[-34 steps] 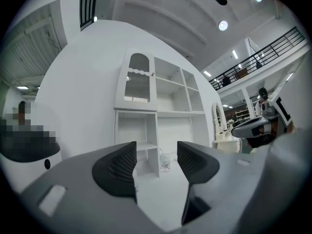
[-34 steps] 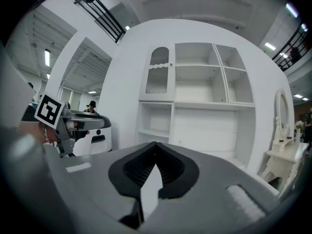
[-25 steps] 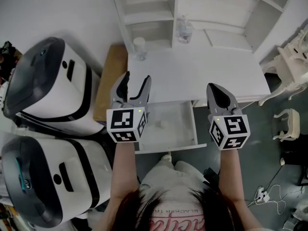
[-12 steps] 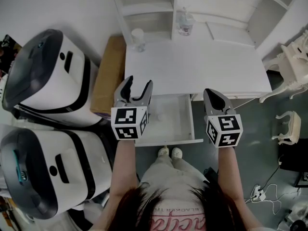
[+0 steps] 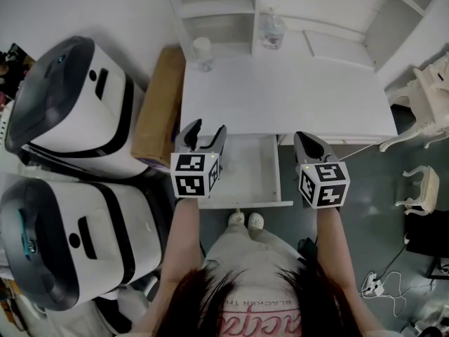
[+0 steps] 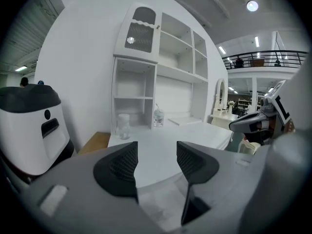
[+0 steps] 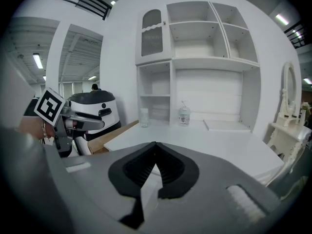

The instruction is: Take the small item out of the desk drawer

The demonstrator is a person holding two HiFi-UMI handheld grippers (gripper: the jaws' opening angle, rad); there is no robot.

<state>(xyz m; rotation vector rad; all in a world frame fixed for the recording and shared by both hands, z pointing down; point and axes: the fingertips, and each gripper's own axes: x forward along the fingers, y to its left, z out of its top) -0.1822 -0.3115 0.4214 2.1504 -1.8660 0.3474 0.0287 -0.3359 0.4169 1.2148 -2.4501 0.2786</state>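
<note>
The drawer under the white desk is pulled out. The small item should be in it, but I cannot make it out; the inside looks pale and bare where it shows. The left gripper is over the left end of the drawer. Its jaws are wide apart and nothing is between them. The right gripper is just to the right of the drawer, and its jaws are pressed together with nothing in them. A cup and a bottle stand at the back of the desk. A brown box sits beside the desk.
</note>
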